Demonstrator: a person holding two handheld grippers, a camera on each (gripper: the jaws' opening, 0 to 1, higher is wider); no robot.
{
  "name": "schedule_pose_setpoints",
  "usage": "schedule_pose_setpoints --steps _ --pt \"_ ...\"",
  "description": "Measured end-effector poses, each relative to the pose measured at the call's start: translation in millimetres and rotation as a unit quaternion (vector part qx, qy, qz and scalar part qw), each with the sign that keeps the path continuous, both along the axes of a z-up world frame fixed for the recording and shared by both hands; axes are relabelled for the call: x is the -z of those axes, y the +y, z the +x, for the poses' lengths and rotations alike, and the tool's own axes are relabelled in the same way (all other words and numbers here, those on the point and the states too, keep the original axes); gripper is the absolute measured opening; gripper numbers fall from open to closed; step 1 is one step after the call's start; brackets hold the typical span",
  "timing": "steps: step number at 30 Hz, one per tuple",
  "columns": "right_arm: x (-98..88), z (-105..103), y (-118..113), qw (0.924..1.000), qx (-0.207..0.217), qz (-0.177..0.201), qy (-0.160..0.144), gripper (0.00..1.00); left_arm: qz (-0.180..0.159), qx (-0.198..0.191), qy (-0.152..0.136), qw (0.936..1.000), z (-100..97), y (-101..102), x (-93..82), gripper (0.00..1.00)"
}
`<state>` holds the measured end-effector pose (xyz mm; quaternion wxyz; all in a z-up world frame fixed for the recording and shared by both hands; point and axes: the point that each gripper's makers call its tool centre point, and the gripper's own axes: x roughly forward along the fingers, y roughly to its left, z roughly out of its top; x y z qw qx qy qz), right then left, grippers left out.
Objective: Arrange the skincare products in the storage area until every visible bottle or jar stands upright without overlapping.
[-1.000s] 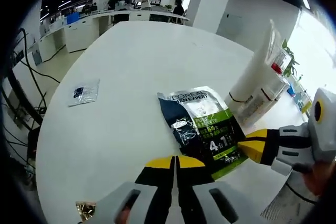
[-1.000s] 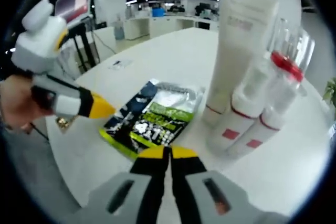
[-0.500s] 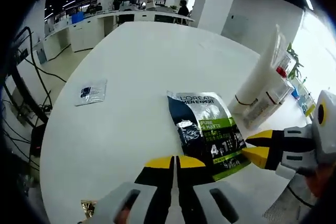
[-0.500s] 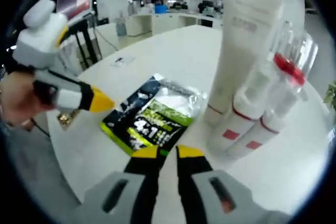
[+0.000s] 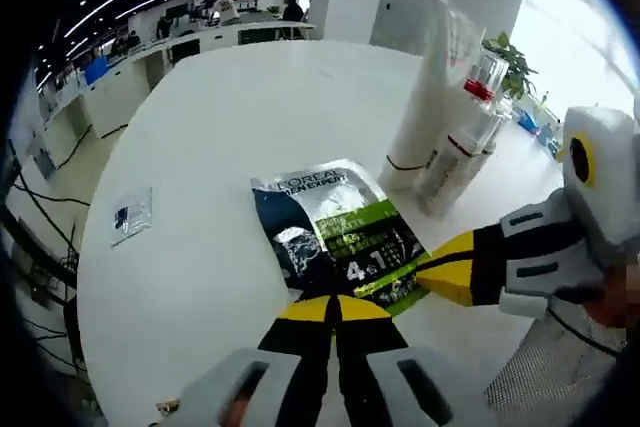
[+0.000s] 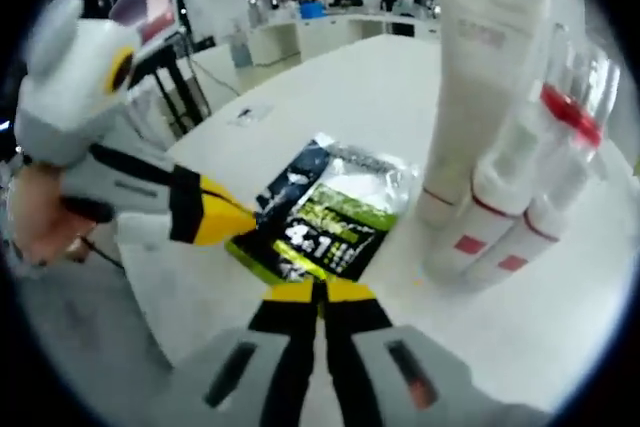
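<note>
Lying flat near the worktop's edge beside the upright tubes (image 6: 470,97), the sachet (image 5: 335,232) looked light, limp and slippery, best pinched at its rim; both grippers (image 5: 333,309) (image 6: 322,293) had jaws closed, empty.

Sachet (image 5: 337,237) ahead of the left jaws: dark navy upper part, silver foil centre, bright green lower band, white lettering. Table (image 5: 220,127): plain white. Tall tube (image 6: 478,77) ahead and right of the right jaws: off-white with a thin dark ring near its base. Two small bottles (image 6: 492,217) beside it: white with red bands and red square marks. Left gripper (image 5: 333,309) and right gripper (image 6: 320,292): yellow tips, black jaws, grey bodies. Small packet (image 5: 131,215) far left of the left jaws: clear with a dark blue patch.
</note>
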<state>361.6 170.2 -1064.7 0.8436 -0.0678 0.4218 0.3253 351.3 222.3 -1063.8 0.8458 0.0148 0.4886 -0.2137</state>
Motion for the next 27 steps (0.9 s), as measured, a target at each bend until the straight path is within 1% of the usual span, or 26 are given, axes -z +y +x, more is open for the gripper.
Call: schedule_pose_setpoints --steps 2,4,5,6,8,9,12,13,19,23,27 --pt "4.4 -3.2 -0.5 0.9999 -0.004 -0.005 0.011 0.01 0.007 0.003 0.017 0.9998 -4.7 -0.4 5.2 0.00" --pt "5.0 -2.5 -0.8 1.0000 -0.005 -0.008 0.003 0.01 0.019 0.006 0.021 0.9996 -6.2 1.8 10.9 0.00" --pt "4.2 -2.6 -0.9 0.9999 -0.006 -0.009 0.003 0.01 0.023 0.006 0.021 0.9995 -6.4 3.1 12.0 0.00" --pt "4.3 -2.6 -0.8 0.9999 -0.007 -0.011 0.002 0.01 0.017 0.005 0.017 0.9997 -5.4 2.8 9.4 0.00" --pt "5.0 -2.7 -0.8 0.9999 -0.009 -0.013 -0.001 0.01 0.013 0.001 0.016 0.9998 -4.7 3.5 9.3 0.00" --pt "5.6 -2.6 -0.6 0.9998 -0.012 -0.016 -0.007 0.01 0.012 -0.001 0.012 0.9999 -3.8 4.1 9.2 0.00" --pt "5.7 -0.4 -1.2 0.9990 -0.023 -0.027 -0.026 0.00 0.017 0.004 -0.024 0.9995 3.2 4.7 8.7 0.00" --pt "5.5 1.3 -1.0 0.9984 -0.028 -0.032 -0.037 0.00 0.021 0.007 -0.026 0.9994 2.9 4.4 8.7 0.00" --pt "5.5 7.0 -3.1 0.9972 -0.032 -0.034 -0.058 0.01 0.041 0.022 -0.053 0.9975 7.9 2.2 9.3 0.00" --pt "4.9 12.5 -4.4 0.9951 -0.036 -0.036 -0.084 0.01 0.035 0.017 -0.068 0.9969 12.0 1.8 8.9 0.01" --pt "4.6 15.8 -5.3 0.9951 -0.031 -0.029 -0.090 0.01 0.025 0.009 -0.073 0.9970 13.9 1.5 8.7 0.01"
